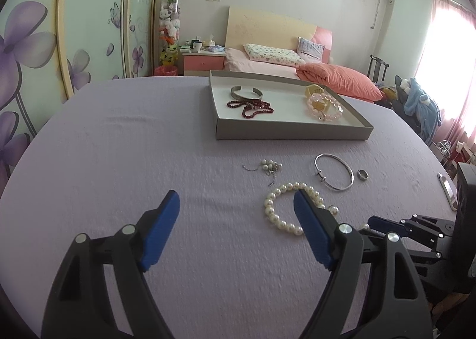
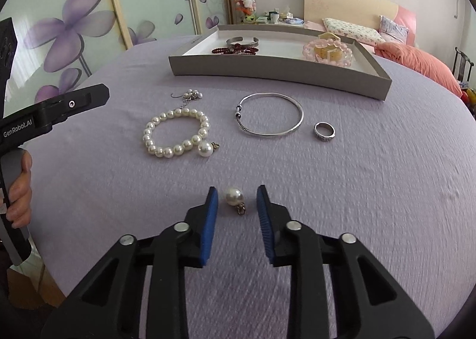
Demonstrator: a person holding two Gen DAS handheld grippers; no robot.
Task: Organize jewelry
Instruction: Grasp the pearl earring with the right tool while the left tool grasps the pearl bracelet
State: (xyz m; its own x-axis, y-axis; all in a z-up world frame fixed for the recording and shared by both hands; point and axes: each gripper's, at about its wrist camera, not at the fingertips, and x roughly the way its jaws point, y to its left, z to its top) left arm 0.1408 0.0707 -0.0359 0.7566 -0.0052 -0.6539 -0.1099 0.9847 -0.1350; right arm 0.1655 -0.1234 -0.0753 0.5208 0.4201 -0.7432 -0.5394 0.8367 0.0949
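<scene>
A lilac cloth with a fine ribbed weave covers the rounded surface. On it, the right gripper has its blue ridged pads spread to either side of a single pearl earring, a glossy white ball with a small dull-metal clasp; neither pad touches it. Its long axis runs from the ball toward the clasp, which points back at the camera and slightly right.

Farther out lies a pearl bracelet, a ring of round cream beads lying flat, with a second big pearl earring touching its near-right edge, clasp pointing right. Just beyond the bracelet sits a small cluster of tiny pearls on a thin wire hook. To the right is a thin polished silver bangle, an oval hoop with a knotted joint on its left side, and beside that a broad silver ring lying flat.

At the far edge stands a shallow grey cardboard tray with a white floor, its long side across the view; it holds an open metal cuff, dark red beads and a pink translucent bead bracelet.

The left gripper hangs wide open over the cloth, nothing between its smooth blue pads; its right finger overlaps the bracelet in that view
</scene>
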